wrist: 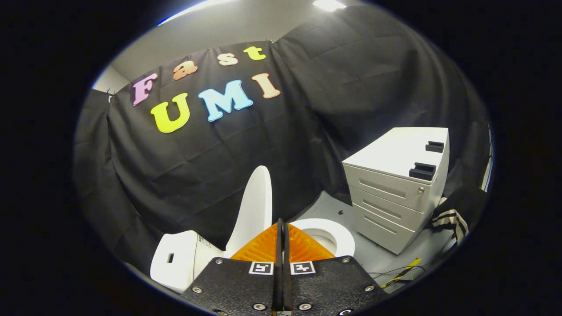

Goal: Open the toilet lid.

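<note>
With its two fingers pressed together and holding nothing, the gripper (281,228) sits above the toilet. Toilet lid (254,208): raised upright, just beyond and left of the fingertips. Seat ring (340,232): beside the lid, right of the fingers. Tank (175,259): left of the lid. Drawer cabinet (397,188): right of the toilet, apart from it.

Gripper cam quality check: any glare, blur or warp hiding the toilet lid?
Gripper view: sharp, no motion blur; fisheye bends the drawer cabinet and the wall; ceiling light blown out, well away from the raised toilet lid, which reads clean; shut tongs cover part of the seat.
</note>
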A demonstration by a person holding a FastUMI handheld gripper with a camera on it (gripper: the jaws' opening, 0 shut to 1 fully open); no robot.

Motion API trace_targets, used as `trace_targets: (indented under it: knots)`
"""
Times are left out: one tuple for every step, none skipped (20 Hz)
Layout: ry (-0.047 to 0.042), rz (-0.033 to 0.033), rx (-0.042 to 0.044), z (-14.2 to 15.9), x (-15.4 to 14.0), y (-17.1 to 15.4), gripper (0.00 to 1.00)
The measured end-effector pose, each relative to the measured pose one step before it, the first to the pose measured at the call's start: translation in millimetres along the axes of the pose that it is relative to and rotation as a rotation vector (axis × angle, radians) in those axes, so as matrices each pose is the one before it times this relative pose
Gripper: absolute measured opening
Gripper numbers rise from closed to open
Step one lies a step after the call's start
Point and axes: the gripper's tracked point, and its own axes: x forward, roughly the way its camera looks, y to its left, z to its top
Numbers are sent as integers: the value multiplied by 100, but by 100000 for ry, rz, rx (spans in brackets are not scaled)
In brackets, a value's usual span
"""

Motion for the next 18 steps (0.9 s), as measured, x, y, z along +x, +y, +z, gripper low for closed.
trace_targets:
  knots:
    - [-354,59,-638,80,-164,374,0]
    - [14,-385,-119,91,-113,339,0]
    - [-28,-2,41,57,-162,397,0]
    - [-323,506,-575,193,-261,643,0]
    - [-754,981,-1342,164,-229,702,0]
    - [-986,778,-1729,183,-186,539,0]
    - [-1735,1153,-1446,252,-242,736,0]
    - [-1077,897,-1458,115,-112,617,0]
    - [-1340,1301,-1823,85,-209,676,0]
    - [-506,858,-1658,83,-91,596,0]
    - [-693,490,-1086,74,-80,499,0]
    - [-110,758,-768,80,-92,568,0]
    - [-408,419,-154,157,-239,477,0]
    - [-210,675,-191,134,-89,613,0]
    - [12,347,-862,53,-148,553,0]
    - [-6,409,-1703,118,-138,629,0]
    - [-146,814,-2301,150,-176,665,0]
    - [-756,756,-1773,228,-149,674,0]
